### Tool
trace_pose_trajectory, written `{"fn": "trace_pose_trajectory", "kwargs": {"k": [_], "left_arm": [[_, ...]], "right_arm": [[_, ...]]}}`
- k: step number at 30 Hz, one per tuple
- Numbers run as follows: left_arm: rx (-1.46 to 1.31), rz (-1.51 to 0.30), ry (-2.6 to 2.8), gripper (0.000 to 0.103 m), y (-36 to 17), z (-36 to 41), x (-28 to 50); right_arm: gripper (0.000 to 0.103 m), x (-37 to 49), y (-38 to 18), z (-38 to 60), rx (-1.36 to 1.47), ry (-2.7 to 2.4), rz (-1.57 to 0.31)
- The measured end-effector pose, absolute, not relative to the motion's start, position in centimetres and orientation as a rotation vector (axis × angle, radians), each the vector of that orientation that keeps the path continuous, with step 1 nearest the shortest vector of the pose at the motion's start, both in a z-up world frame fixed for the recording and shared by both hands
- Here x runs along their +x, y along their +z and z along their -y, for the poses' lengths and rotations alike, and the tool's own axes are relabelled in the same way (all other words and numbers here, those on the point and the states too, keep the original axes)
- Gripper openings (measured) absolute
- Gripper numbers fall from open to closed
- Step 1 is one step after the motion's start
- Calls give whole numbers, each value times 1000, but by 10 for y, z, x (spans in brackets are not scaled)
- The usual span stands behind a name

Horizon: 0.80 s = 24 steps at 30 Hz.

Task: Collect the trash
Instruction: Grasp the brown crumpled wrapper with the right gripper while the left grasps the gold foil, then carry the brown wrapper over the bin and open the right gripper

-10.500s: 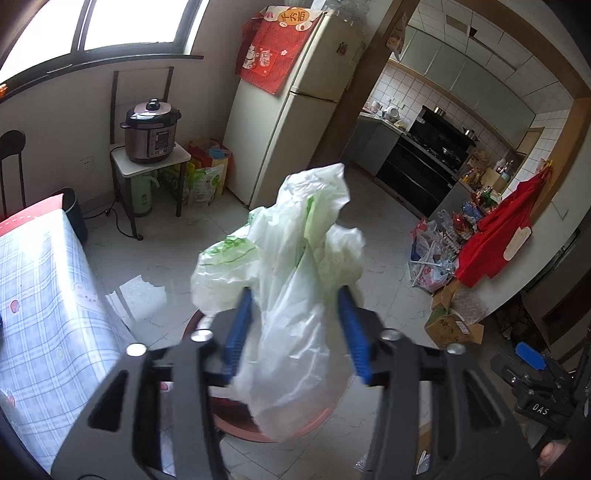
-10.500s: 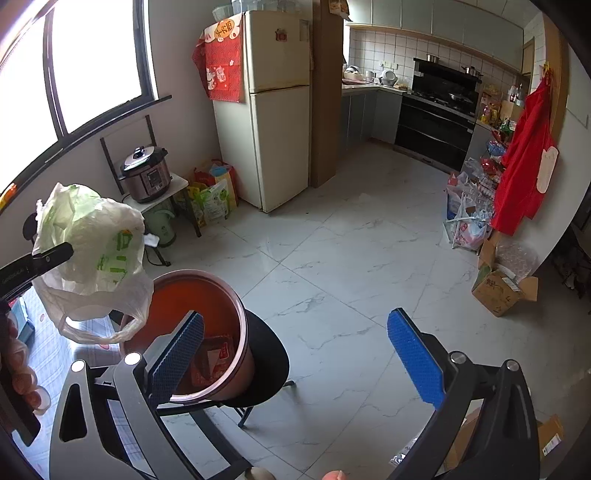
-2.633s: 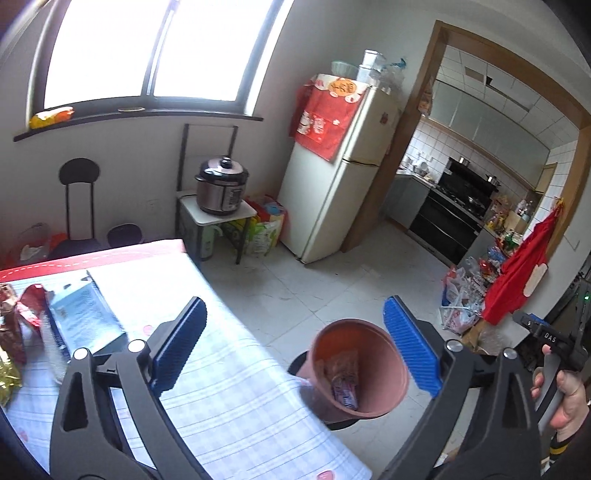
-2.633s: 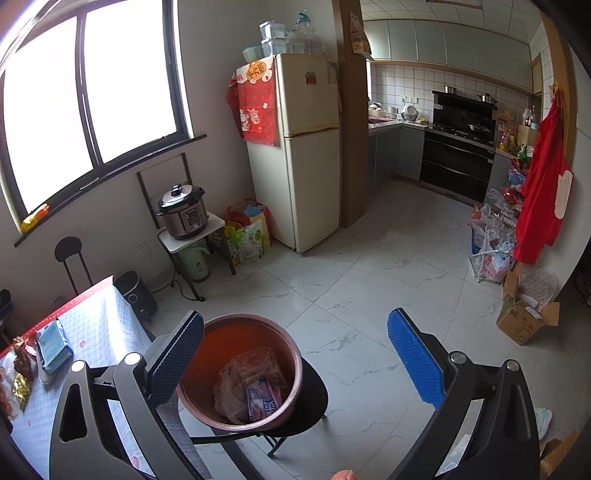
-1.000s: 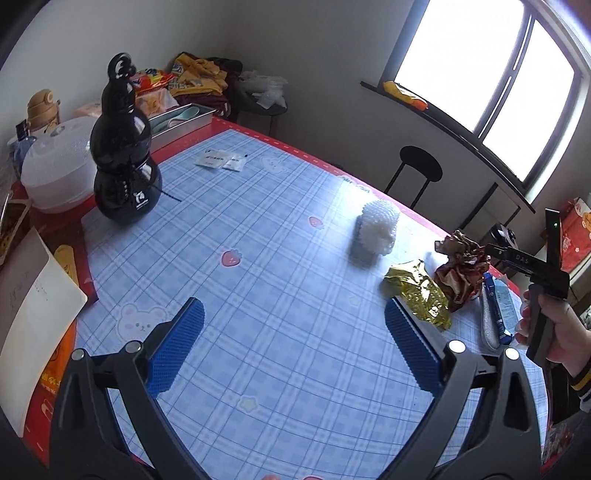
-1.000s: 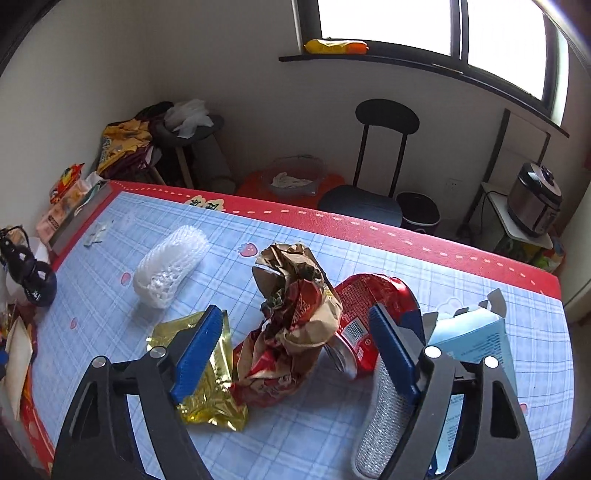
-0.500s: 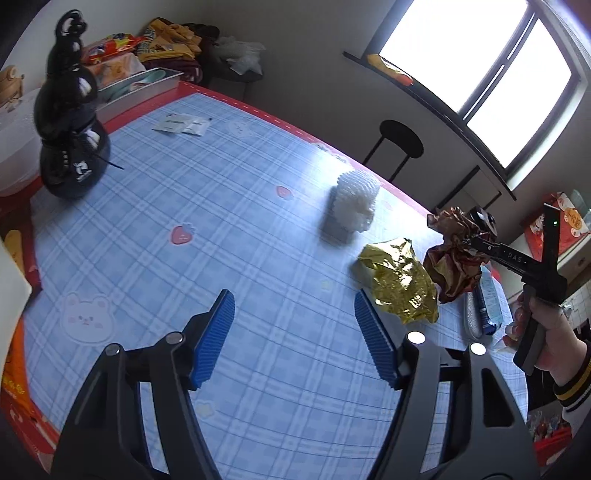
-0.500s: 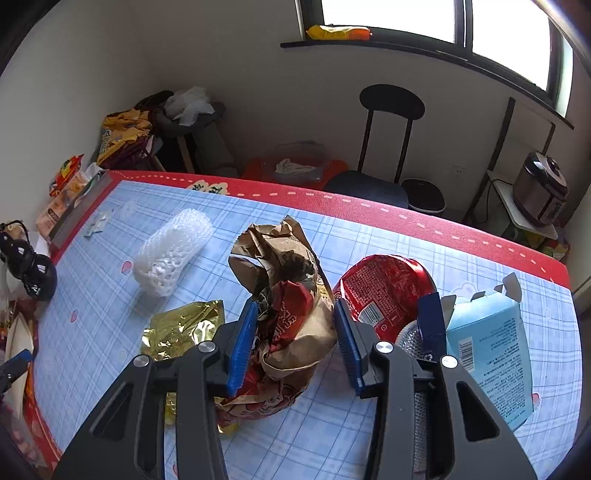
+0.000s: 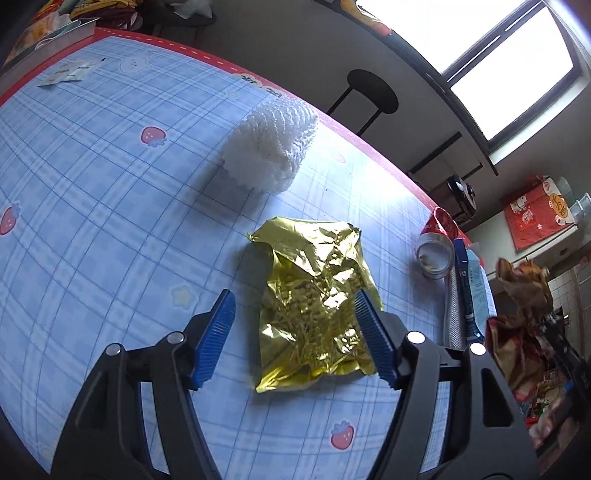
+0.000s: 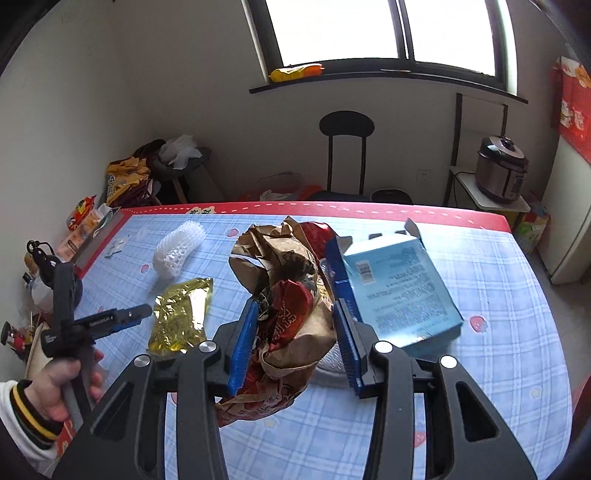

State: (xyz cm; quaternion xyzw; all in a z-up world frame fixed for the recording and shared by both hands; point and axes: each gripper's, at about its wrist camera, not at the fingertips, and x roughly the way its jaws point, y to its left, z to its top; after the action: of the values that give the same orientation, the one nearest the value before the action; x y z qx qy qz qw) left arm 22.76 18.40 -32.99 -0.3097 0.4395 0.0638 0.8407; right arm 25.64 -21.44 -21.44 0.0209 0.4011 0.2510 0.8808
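Bright window [image 10: 384,29], grey wall, black chair [image 10: 346,147], checked tablecloth [image 10: 517,295].

Your tools are black frames with silver screws and ribbed blue pads [image 9: 216,339]. Your left hand [image 10: 62,384] shows bare skin, white sleeve, black-and-yellow striped cuff.

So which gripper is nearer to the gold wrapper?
Left. The left gripper is open, its fingers on either side of the gold wrapper. The right gripper is off beside it, shut on crumpled paper.
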Motion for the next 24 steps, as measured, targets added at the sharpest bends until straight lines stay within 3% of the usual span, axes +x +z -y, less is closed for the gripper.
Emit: {"fn": "trace_pose_trajectory", "kwargs": {"k": [14,18,24], "left_arm": [[-464,-964,217,67,-345,-157,266],[-433,-959,205,45,-344,-148,266],[-360,-918,180,40,-317,-134,237]], "right_arm": [[42,232,-203,319,175,360,-820],[42,224,-197,327,172,365,-800],[42,210,-189,340,177,378,-766]]}}
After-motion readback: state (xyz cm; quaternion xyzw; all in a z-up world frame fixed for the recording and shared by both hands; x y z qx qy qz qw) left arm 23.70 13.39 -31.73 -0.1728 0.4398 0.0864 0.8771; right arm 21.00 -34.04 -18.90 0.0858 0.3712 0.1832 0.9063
